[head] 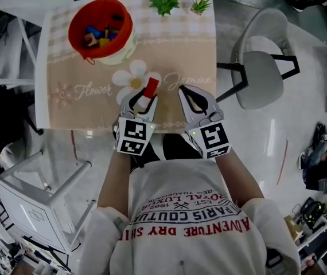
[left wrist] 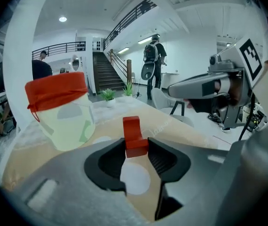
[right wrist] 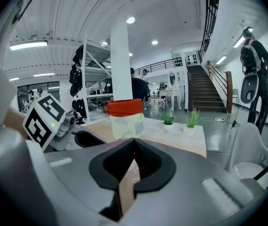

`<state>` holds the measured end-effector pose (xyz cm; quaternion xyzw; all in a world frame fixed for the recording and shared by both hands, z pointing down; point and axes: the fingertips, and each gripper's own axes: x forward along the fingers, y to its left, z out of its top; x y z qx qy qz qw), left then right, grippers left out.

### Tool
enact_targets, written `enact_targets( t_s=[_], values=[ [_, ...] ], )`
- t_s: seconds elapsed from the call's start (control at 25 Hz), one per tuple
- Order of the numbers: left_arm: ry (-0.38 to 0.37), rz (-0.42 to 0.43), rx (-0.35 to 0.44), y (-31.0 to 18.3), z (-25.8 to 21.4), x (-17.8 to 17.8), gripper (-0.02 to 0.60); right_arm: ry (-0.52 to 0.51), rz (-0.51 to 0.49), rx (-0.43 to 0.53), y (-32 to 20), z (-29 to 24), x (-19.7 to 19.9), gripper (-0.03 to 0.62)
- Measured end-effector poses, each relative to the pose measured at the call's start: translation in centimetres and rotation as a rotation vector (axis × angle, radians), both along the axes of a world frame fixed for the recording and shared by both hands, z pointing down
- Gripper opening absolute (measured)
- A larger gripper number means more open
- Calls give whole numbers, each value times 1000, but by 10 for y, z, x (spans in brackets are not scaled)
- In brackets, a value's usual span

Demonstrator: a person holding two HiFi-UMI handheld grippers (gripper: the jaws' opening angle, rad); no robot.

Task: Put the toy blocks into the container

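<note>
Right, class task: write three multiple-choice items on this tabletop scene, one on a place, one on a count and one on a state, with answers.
1. Where on the cloth-covered table does the red-rimmed pale plastic bucket stand?
A. At the near edge
B. In the far left corner
C. In the centre

2. How many small green potted plants stand on the table?
A. One
B. Four
C. Two

3. What state are the left tongs in?
A. Shut on a red toy block
B. Open and empty
C. Shut on a plant

Answers: 1 B, the head view shows it at the far left; 2 C, two stand side by side at the far edge; 3 A, both pads press the block's sides.
</note>
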<state>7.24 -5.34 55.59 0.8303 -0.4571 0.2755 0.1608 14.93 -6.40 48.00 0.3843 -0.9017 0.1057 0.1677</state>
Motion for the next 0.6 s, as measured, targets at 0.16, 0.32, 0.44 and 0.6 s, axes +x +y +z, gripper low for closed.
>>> enact_targets(
  t_s=[0.16, 0.32, 0.44, 0.6],
  values=[
    [9, 24, 76, -14, -40, -14, 156, 0, -20, 45, -8, -24, -20, 2],
    [-1, 24, 162, -35, -78, -36, 158, -5, -11, 89, -21, -47, -33, 2],
    [-4, 13, 223, -52, -107, -57, 158, -6, -3, 123, -34, -62, -45, 2],
    [-10, 11, 282, -69, -136, -82, 158, -14, 16, 151, -49, -79, -62, 2]
  ],
)
